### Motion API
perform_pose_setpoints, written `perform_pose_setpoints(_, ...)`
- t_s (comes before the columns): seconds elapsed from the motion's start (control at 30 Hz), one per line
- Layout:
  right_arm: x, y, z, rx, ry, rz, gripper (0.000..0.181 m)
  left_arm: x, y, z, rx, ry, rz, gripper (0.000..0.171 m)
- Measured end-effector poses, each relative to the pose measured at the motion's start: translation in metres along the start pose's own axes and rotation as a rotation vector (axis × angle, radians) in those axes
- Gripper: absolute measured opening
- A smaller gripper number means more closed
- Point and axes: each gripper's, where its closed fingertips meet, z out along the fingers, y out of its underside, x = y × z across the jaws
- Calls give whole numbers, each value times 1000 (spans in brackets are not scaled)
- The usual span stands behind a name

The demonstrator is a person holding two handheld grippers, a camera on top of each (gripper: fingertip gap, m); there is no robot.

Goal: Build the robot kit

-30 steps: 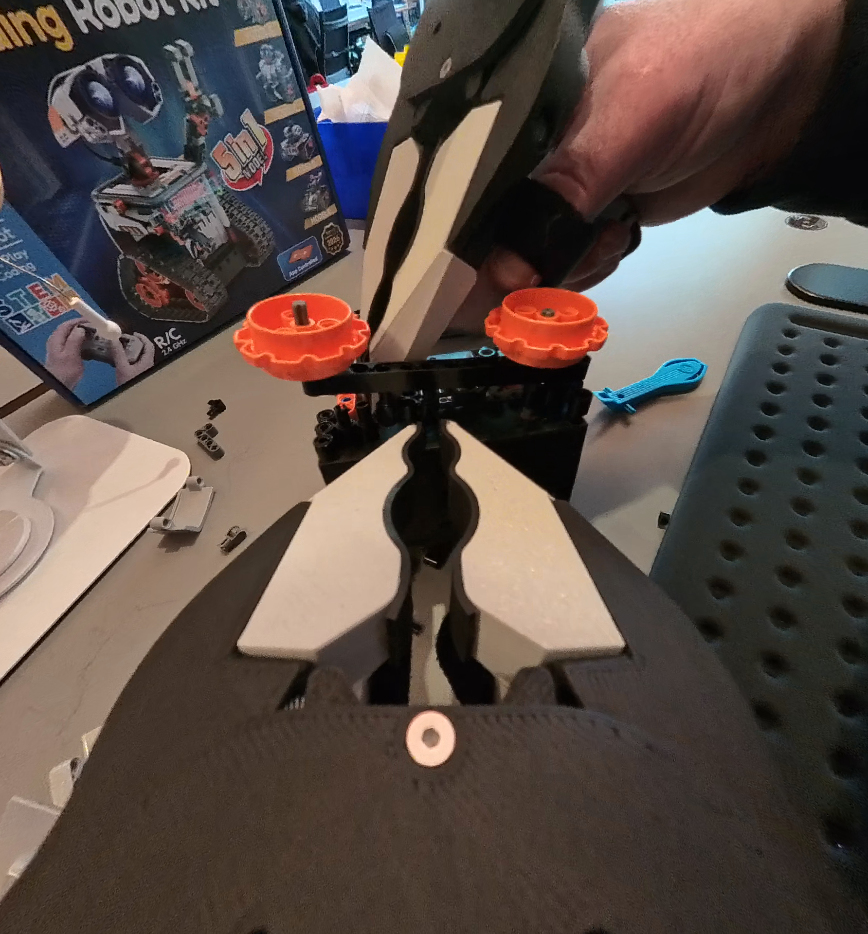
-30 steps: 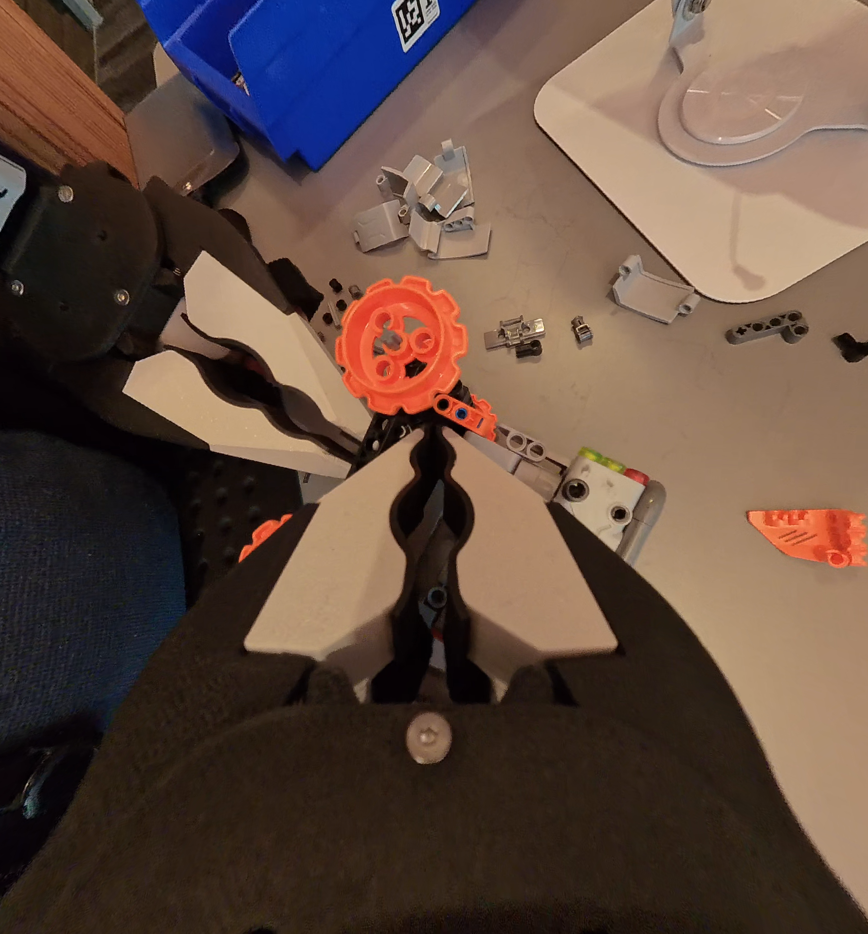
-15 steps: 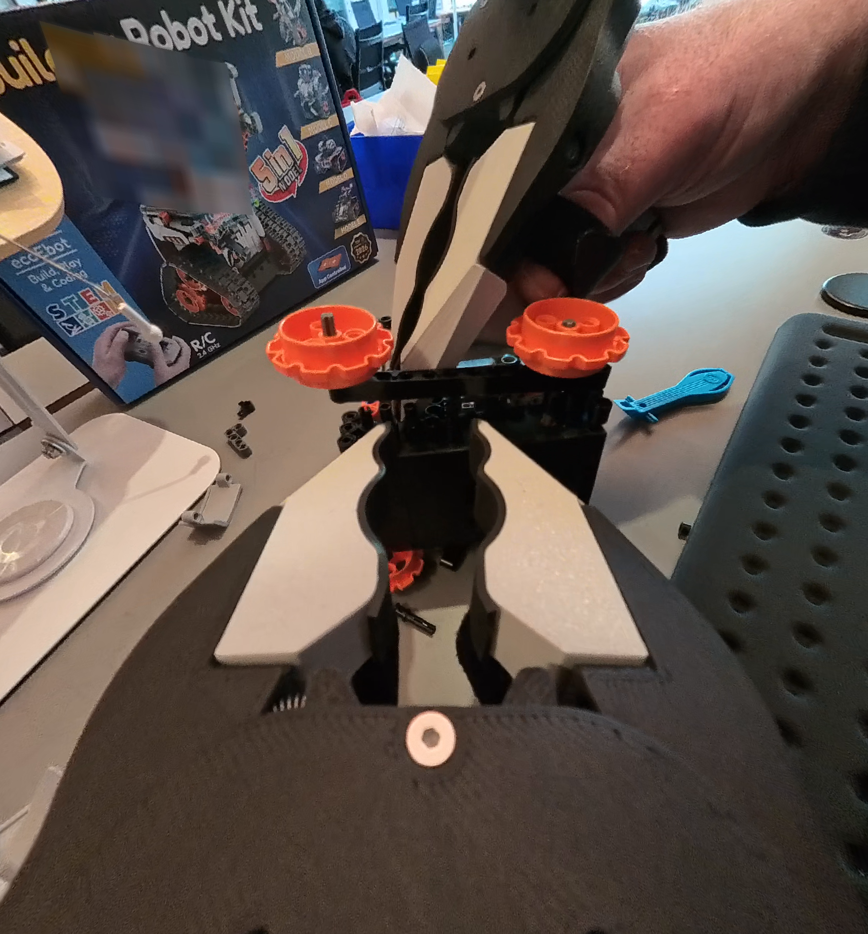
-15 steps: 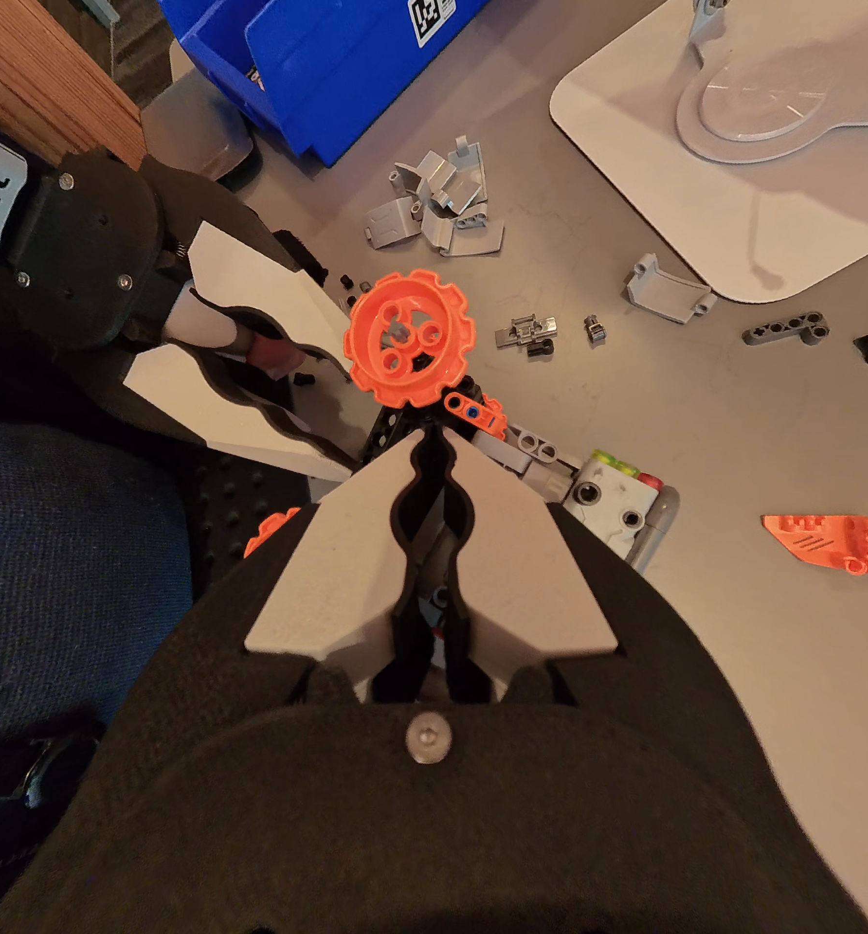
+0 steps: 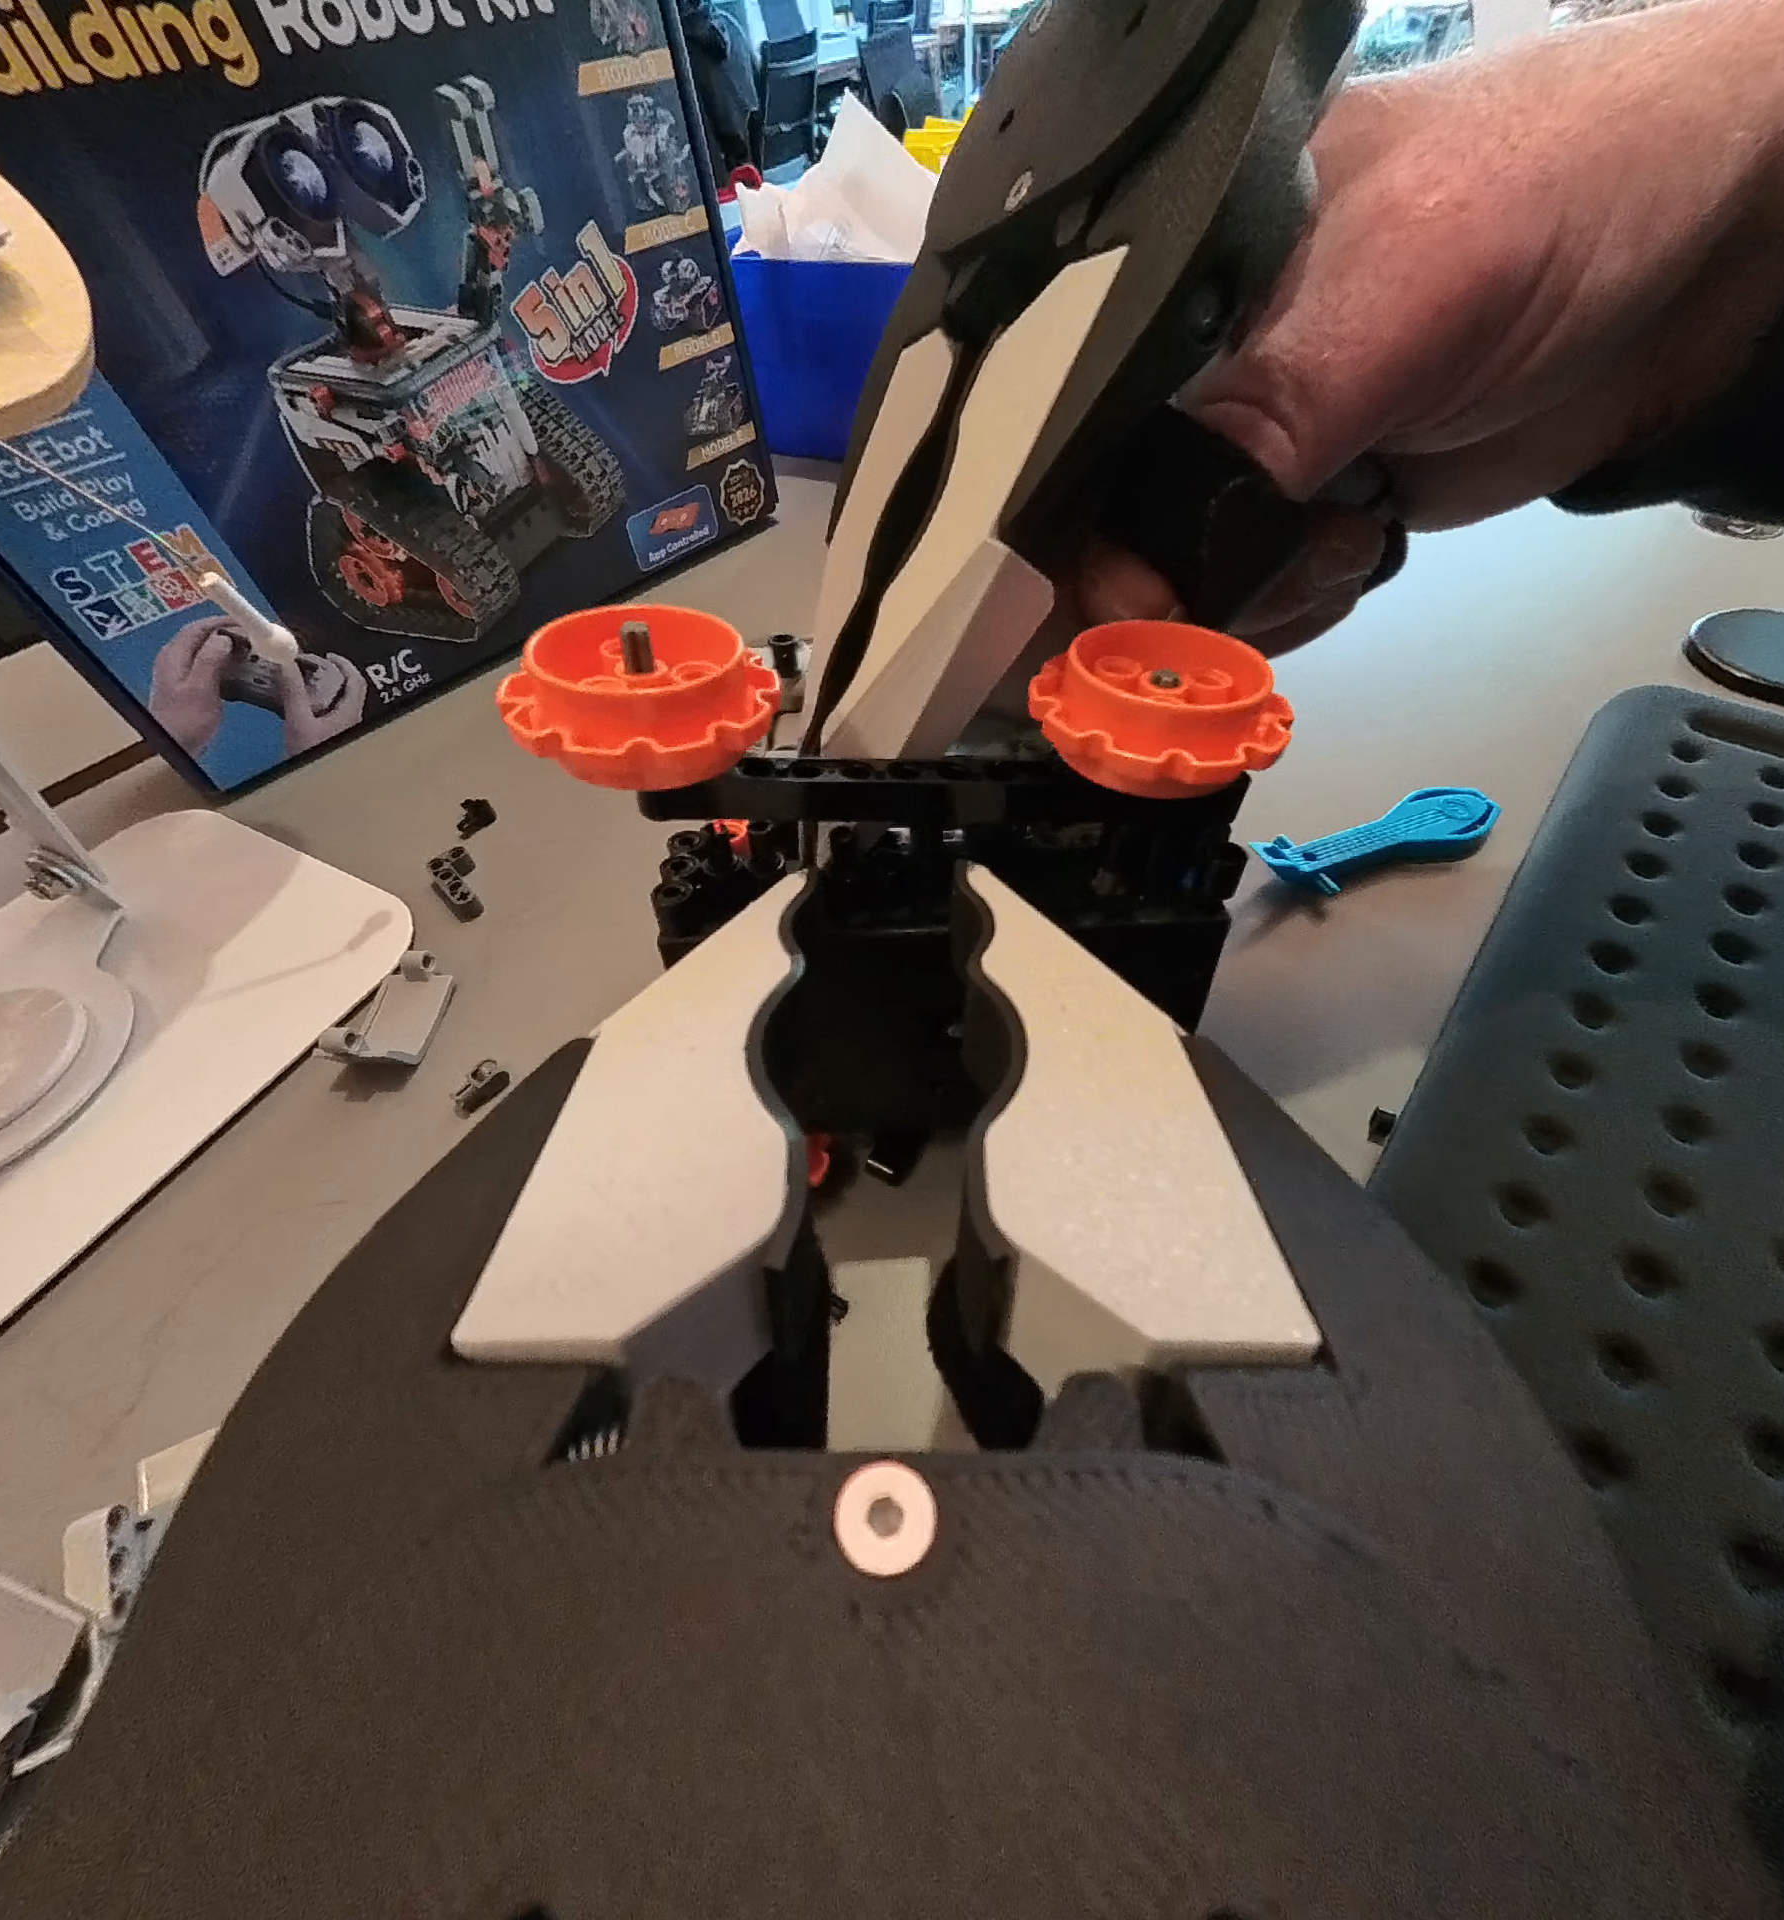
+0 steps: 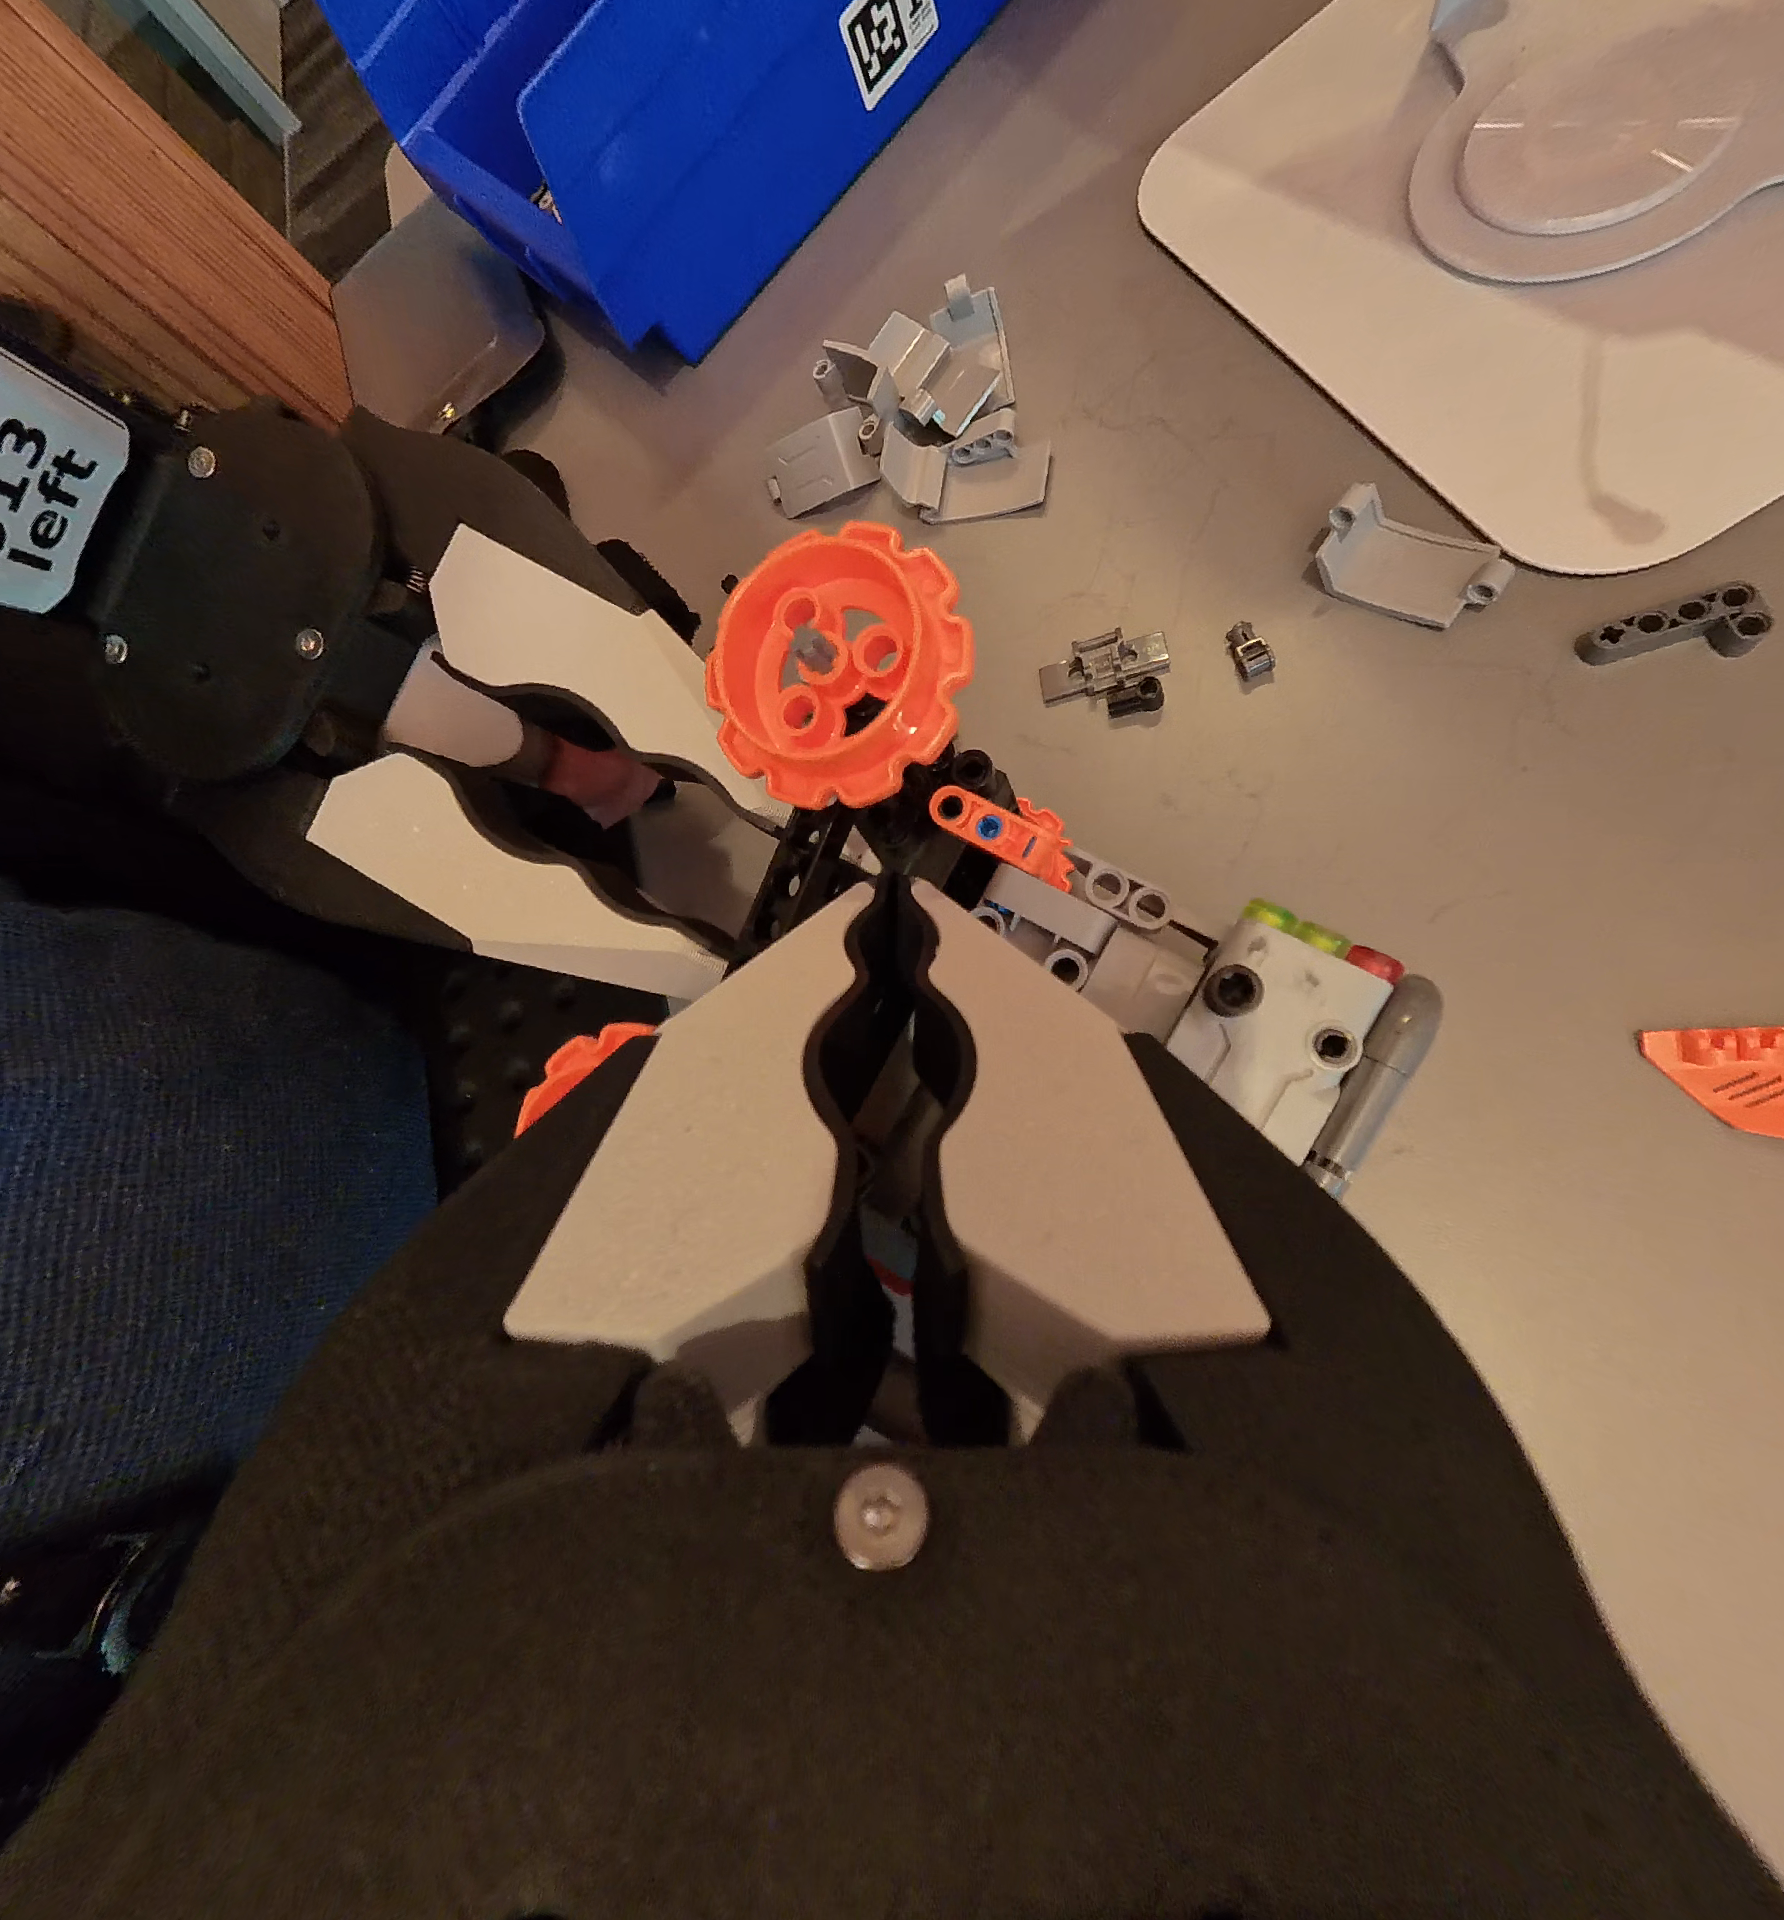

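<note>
A black brick assembly point(image 5: 1127, 935) stands on the grey table, with a black beam point(image 5: 929, 790) across its top and two orange toothed wheels point(image 5: 639, 691) point(image 5: 1158, 707) on axles. My left gripper point(image 5: 880, 894) is open, its fingers on either side of the assembly's black body just below the beam. My right gripper point(image 6: 883, 883) comes down from above and is shut on the black beam point(image 6: 794, 883), next to one orange wheel point(image 6: 836, 665). It also shows in the left wrist view point(image 5: 867, 738), held by a hand point(image 5: 1490, 312).
A robot kit box point(image 5: 348, 312) and a blue bin point(image 6: 659, 156) stand behind. A white stand base point(image 6: 1490, 364), grey panels point(image 6: 909, 426), a grey hub with coloured buttons point(image 6: 1283, 997), an orange panel point(image 6: 1761, 1081) and a blue tool point(image 5: 1387, 831) lie around. A perforated chair point(image 5: 1646, 1039) is at the right. My two grippers' fingertips are within a few centimetres of each other.
My left gripper has opened from nearly shut and now straddles the black body. My right gripper stays shut on the beam. The assembly has barely moved.
</note>
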Motion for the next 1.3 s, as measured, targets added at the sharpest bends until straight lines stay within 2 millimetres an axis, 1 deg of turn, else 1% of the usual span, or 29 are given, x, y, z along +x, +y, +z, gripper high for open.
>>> perform_pose_setpoints(0.1,0,0,-1,2,3,0,0,1,0,0,10,11,-21,22)
perform_pose_setpoints(0.2,1,-2,-8,14,19,-9,0,0,0,-2,10,19,-17,23)
perform_pose_setpoints(0.33,-2,3,-9,-25,-5,-25,0,3,0,-4,13,96,-5,23)
perform_pose_setpoints(0.4,-2,5,-9,-52,-5,-37,0,6,1,-5,18,167,-22,23)
perform_pose_setpoints(0.5,-3,6,-8,-56,-22,-23,0,6,0,-6,19,204,-21,23)
perform_pose_setpoints(0.67,-3,6,-7,-49,-23,-17,0,4,1,-8,21,196,3,23)
perform_pose_setpoints(0.87,-4,6,-7,-45,-22,-13,0,6,1,-7,19,142,4,34)
perform_pose_setpoints(0.93,-3,6,-6,-43,-23,-13,0,5,1,-4,13,121,0,33)
perform_pose_setpoints(1.03,-3,5,-6,-39,-26,-8,0,4,0,-3,17,118,0,23)
perform_pose_setpoints(1.13,-2,5,-8,-29,-22,3,0,4,0,-2,18,110,-1,23)
perform_pose_setpoints(1.2,1,1,-12,-4,-5,20,0,6,0,-1,17,117,-5,23)
perform_pose_setpoints(1.3,1,-4,-22,26,-7,44,0,7,-2,0,24,89,23,23)
